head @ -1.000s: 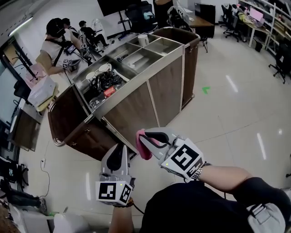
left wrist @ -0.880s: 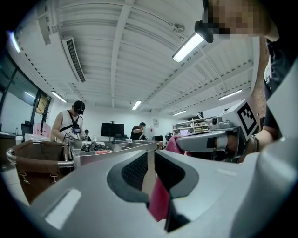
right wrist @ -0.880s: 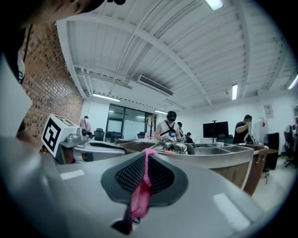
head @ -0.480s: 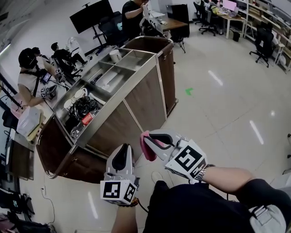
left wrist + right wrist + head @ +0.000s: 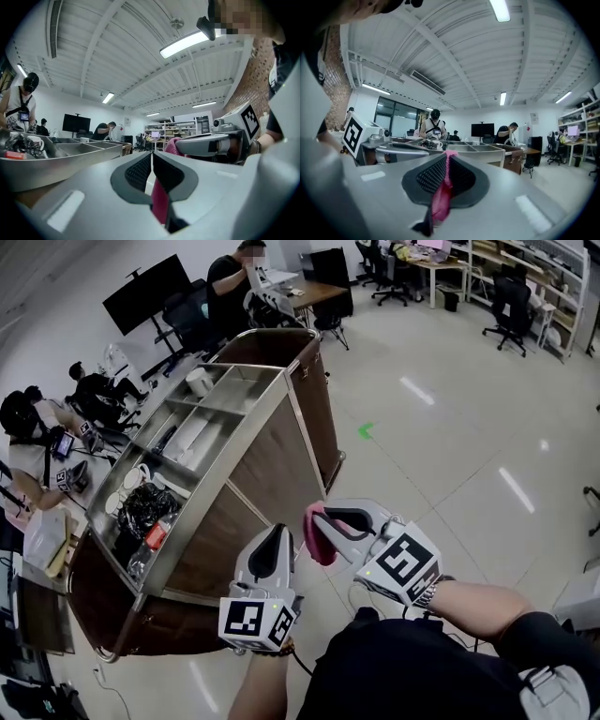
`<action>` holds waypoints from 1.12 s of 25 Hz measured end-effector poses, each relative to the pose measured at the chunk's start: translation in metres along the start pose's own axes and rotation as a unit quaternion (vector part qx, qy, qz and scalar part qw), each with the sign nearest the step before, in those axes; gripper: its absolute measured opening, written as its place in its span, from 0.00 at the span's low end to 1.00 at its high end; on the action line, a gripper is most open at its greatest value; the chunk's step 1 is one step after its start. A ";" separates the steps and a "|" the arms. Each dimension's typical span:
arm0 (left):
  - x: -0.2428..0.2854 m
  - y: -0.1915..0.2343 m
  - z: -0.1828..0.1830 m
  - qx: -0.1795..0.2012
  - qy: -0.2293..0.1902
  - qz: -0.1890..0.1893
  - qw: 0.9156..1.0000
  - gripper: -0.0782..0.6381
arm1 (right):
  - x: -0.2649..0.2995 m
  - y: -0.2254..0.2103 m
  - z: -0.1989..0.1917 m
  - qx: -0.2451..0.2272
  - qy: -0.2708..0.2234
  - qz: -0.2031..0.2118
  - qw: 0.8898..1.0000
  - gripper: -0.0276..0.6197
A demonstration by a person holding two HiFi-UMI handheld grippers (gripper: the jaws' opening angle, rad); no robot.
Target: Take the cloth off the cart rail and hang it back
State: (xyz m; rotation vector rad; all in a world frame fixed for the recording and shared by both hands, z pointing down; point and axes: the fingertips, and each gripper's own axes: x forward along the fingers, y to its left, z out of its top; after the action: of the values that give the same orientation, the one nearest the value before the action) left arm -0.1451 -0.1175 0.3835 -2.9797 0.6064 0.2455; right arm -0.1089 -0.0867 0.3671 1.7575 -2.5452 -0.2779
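Note:
A pink cloth (image 5: 321,538) hangs from my right gripper (image 5: 314,518), whose jaws are shut on it. In the right gripper view the cloth (image 5: 440,199) is pinched between the black pads and trails down. My left gripper (image 5: 275,542) is just left of it with its jaws together and nothing between them. In the left gripper view the cloth (image 5: 171,144) shows beyond those jaws (image 5: 151,161). The cart (image 5: 272,465), wood-sided with a steel top, stands to the left of both grippers. Its curved rail (image 5: 98,652) is at the near-left end.
The cart's steel compartments hold a black bundle (image 5: 141,507), cups (image 5: 136,474) and a white roll (image 5: 199,381). People sit at desks on the left (image 5: 28,427); one stands beyond the cart (image 5: 234,277). Office chairs (image 5: 511,306) stand at the back right, across tiled floor with a green arrow (image 5: 366,430).
The cart has slid left and lower in the head view, and its far end is nearer. Both grippers have travelled along the cart's side, the right one holding the cloth throughout.

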 end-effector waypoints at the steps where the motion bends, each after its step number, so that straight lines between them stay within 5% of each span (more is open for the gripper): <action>1: 0.011 -0.001 -0.001 -0.001 -0.001 -0.009 1.000 0.13 | 0.000 -0.010 0.000 -0.003 0.000 -0.007 1.000 0.06; 7: 0.082 0.009 -0.013 -0.014 -0.008 -0.046 0.999 0.12 | 0.012 -0.070 -0.003 0.033 0.015 -0.049 0.998 0.06; 11: 0.131 0.028 -0.018 -0.014 -0.014 -0.060 0.998 0.11 | 0.032 -0.120 -0.016 -0.014 0.020 -0.060 0.998 0.06; 18: 0.197 0.048 -0.028 -0.016 0.000 -0.077 0.997 0.11 | 0.061 -0.191 -0.020 -0.009 0.018 -0.079 0.997 0.06; 28: 0.229 0.070 -0.032 -0.015 0.006 -0.099 0.995 0.11 | 0.094 -0.227 -0.029 -0.006 0.029 -0.091 0.995 0.06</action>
State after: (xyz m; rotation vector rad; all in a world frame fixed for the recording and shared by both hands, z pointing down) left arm 0.0401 -0.2725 0.3710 -3.0427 0.3055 0.2233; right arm 0.0706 -0.2560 0.3509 1.9662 -2.3411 -0.2424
